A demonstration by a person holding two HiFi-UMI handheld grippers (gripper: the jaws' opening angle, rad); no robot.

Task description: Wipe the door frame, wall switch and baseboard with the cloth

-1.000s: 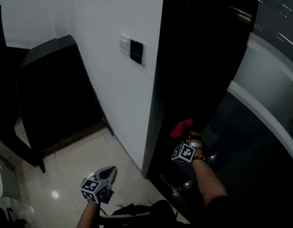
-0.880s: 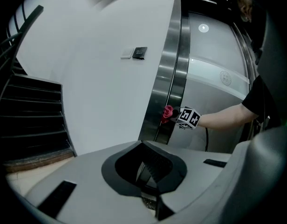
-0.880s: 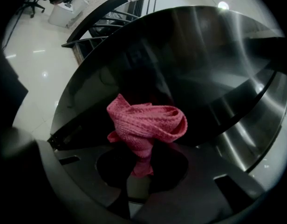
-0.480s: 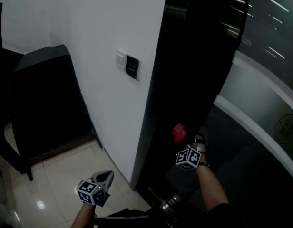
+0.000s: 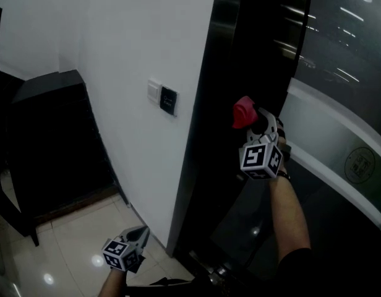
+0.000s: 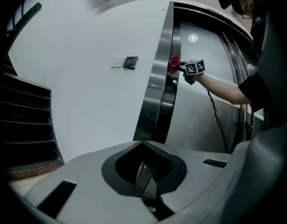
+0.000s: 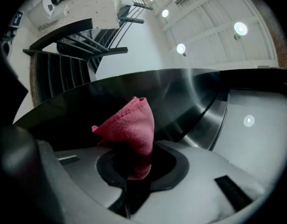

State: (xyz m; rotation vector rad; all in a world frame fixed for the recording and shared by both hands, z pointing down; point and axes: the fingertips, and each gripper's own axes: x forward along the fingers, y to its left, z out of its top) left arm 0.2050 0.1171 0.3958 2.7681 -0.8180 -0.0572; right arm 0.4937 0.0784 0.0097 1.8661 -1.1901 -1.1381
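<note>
The dark door frame point(image 5: 231, 67) is faced by the right gripper point(image 5: 252, 120), whose jaws are clamped on the red cloth point(image 5: 242, 111) held at it. The wall switch point(image 5: 168, 100) is seen to that gripper's left. The left gripper point(image 5: 138, 234) is held low, closed on nothing.

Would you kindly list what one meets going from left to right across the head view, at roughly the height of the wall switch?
dark cabinet → white wall switch → black wall panel → door frame → red cloth
</note>
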